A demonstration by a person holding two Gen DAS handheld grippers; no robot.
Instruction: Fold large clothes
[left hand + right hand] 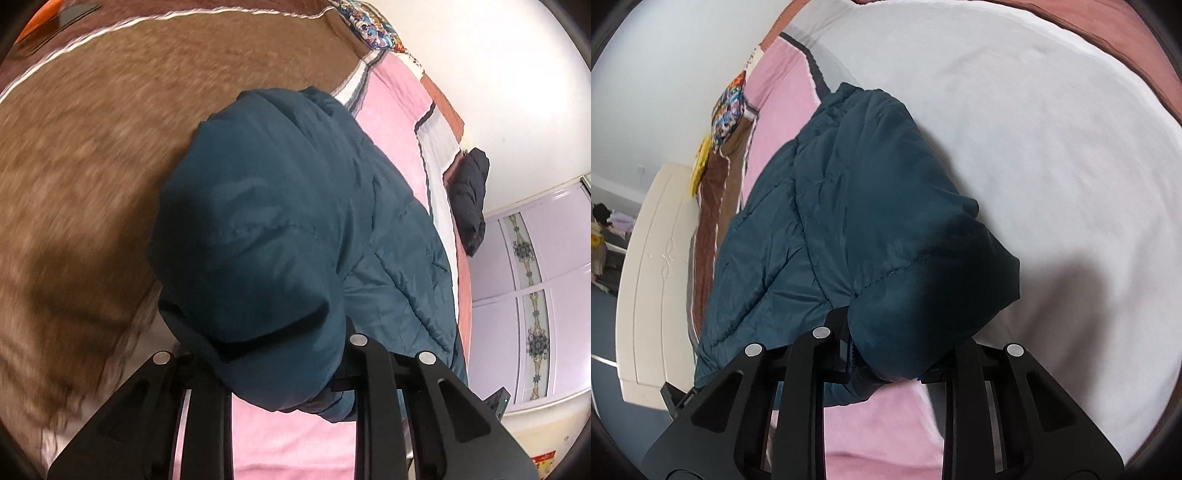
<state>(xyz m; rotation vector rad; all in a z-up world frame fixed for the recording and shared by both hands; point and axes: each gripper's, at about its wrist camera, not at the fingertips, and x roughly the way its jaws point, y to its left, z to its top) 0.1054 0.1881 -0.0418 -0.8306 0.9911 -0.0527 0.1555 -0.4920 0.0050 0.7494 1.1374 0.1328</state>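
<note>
Gripping a bunched fold of a teal quilted jacket (280, 236), the left tool (280, 373) is clenched on the fabric right at its tips. The right tool (886, 369) likewise pinches another edge of the same jacket, which drapes forward from both tools. Beneath it lies a bed with a pink sheet (295, 443). Beyond the left tool spreads a brown furry blanket (92, 147); farther right, a dark garment (469, 199) lies at the bed's edge.
</note>
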